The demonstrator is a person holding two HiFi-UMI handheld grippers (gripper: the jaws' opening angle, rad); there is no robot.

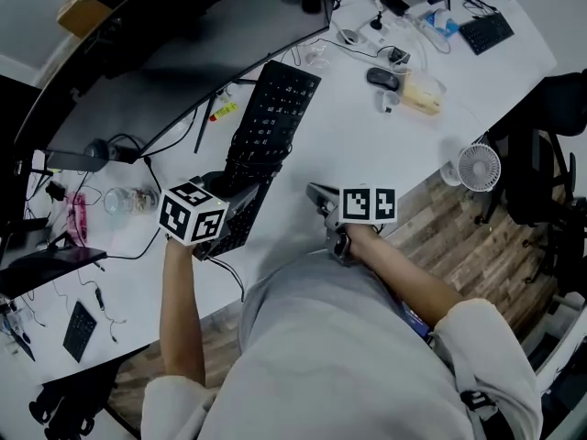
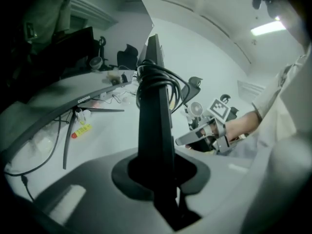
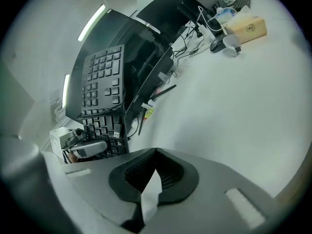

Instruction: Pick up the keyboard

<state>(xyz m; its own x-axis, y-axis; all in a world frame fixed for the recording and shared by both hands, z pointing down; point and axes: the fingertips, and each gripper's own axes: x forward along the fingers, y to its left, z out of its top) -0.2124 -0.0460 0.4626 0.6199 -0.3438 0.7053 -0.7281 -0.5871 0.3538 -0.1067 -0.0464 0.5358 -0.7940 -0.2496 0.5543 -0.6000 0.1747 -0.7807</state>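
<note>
Ceiling strip light (image 2: pixel 267 28) glares; both fisheye gripper views darken and blur toward their edges.

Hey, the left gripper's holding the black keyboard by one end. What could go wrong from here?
1. The left gripper clamps the long black keyboard at one end only, so it may pivot or slip in the jaws.
2. The black cable wound round the keyboard could come loose and snag on something.
3. The keyboard's far end is close to the curved dark monitor; a careless swing might knock it.
</note>
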